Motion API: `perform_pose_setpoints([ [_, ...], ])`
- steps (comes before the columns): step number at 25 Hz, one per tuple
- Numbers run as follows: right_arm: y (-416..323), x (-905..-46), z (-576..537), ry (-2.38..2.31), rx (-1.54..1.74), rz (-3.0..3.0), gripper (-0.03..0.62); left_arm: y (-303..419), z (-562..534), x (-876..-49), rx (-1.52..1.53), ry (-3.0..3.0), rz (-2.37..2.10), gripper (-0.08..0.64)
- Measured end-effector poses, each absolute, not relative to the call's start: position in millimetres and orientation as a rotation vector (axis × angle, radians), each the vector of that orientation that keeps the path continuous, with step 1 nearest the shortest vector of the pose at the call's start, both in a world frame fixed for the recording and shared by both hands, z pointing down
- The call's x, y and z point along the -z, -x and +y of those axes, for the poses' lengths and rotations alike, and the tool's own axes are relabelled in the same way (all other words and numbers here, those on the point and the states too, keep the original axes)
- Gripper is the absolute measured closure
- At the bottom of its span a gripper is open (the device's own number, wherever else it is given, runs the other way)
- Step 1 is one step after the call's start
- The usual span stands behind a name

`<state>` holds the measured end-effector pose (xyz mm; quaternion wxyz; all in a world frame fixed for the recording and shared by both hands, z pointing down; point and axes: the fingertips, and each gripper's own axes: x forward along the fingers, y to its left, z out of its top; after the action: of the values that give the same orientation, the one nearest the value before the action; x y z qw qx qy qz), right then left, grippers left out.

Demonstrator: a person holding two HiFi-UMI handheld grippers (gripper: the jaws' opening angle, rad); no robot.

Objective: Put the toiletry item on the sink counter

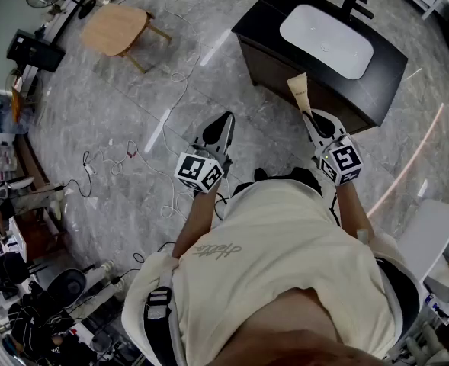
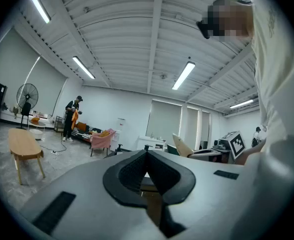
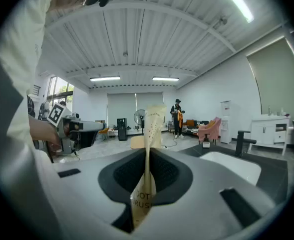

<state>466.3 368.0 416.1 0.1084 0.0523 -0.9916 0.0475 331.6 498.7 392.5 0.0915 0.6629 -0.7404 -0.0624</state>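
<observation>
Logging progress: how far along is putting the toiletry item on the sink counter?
Done: the beige packet is picked up, clamped in the right gripper. In hand: it's in the air, near the sink counter. Left: setting it down there and letting go.

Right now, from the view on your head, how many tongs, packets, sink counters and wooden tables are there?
Tongs: 2, the left tongs and the right tongs
Beige packet: 1, clamped in the right tongs
Sink counter: 1
Wooden table: 1
Total: 5
</observation>
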Motion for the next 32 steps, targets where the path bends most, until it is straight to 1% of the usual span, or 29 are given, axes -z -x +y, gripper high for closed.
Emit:
perform_pose_setpoints([
  [6, -452, -425, 381, -0.273, -0.169, -2.930, 0.572, -309, 520, -412, 0.154, -1.986, -2.146, 0.557],
  [11, -457, -438, 394, -0.329, -0.197, -2.877, 0.572, -306, 531, -418, 0.164, -2.019, -2.102, 0.557],
  [17, -449, -442, 424, -0.315, -0.176, -2.848, 0.572, -294, 546, -436, 0.194, -2.011, -2.064, 0.557],
  [21, -438, -442, 424, -0.290, -0.125, -2.816, 0.572, -283, 541, -442, 0.225, -2.000, -2.058, 0.557],
  [26, -403, -448, 414, -0.241, -0.200, -2.832, 0.572, -261, 542, -444, 0.232, -1.964, -2.101, 0.557],
  [32, -346, -457, 400, -0.117, -0.118, -2.822, 0.572, -220, 544, -459, 0.206, -1.835, -2.161, 0.557],
])
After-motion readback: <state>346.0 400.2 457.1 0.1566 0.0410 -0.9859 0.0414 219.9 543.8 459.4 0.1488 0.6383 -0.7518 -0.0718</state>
